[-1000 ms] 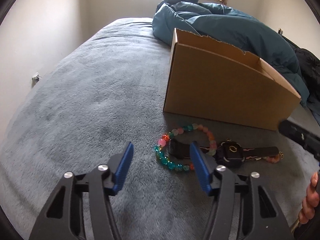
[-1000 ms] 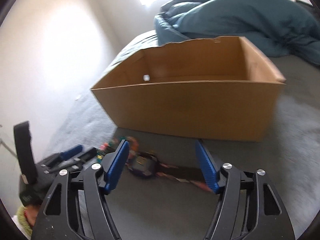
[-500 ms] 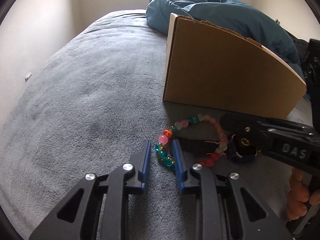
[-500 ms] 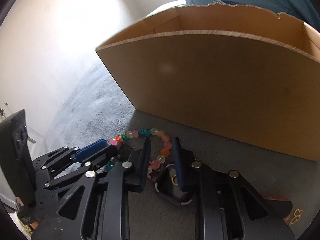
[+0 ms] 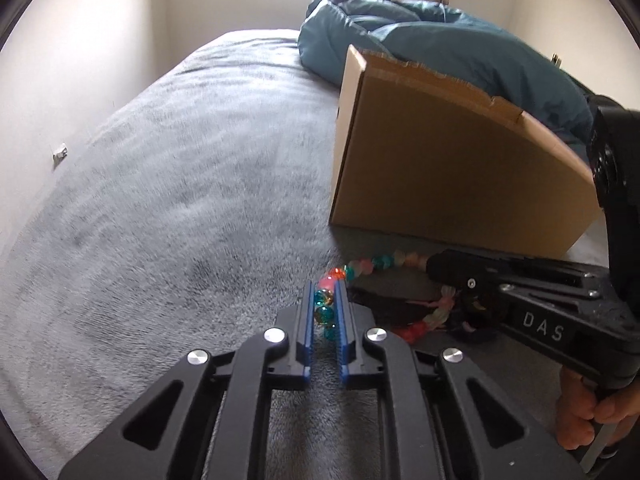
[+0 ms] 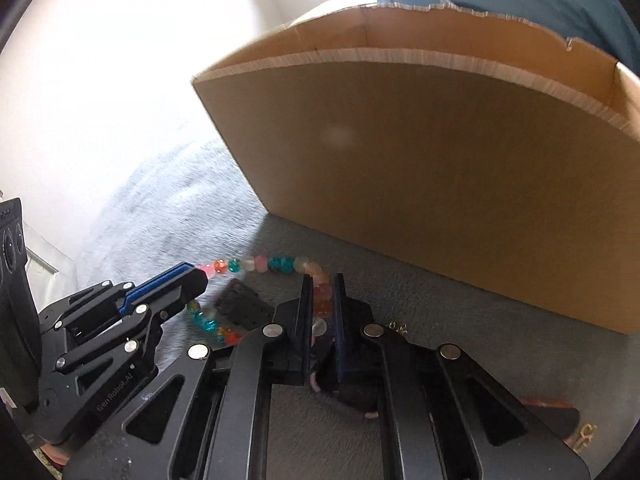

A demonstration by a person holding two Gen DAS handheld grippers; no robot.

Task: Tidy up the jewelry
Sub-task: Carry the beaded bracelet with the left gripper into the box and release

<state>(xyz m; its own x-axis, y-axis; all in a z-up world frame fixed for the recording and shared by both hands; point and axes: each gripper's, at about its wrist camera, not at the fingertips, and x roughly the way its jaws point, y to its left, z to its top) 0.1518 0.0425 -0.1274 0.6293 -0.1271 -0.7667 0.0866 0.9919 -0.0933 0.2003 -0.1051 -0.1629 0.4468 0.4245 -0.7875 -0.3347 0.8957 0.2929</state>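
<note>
We have our left gripper (image 5: 324, 300) down on the grey plush bed cover (image 5: 168, 216), its blue-padded jaws closing on the near-left stretch of a bracelet of translucent round beads in teal, pink, orange and pale green (image 5: 362, 268); two teal beads sit pinched between the pads. Our right gripper (image 6: 321, 294) is clamped onto the same bracelet (image 6: 280, 263) on its far-right side, with pale and orange beads squeezed between its blue pads. The bracelet lies as a loop on the bed cover, stretched between our two grippers, just in front of the open brown cardboard box (image 6: 420, 168) with a ragged torn rim.

Inside and under the loop lies a black wristwatch with a perforated dark strap (image 6: 244, 306); its body is mostly hidden beneath our right gripper, and we cannot tell whether that gripper also touches it. A small gold-coloured trinket (image 6: 582, 434) lies on the bed cover at the lower right of the right wrist view. Behind the box a crumpled teal duvet (image 5: 460, 44) is heaped. In the left wrist view a hand (image 5: 588, 412) grips the right gripper's handle.
</note>
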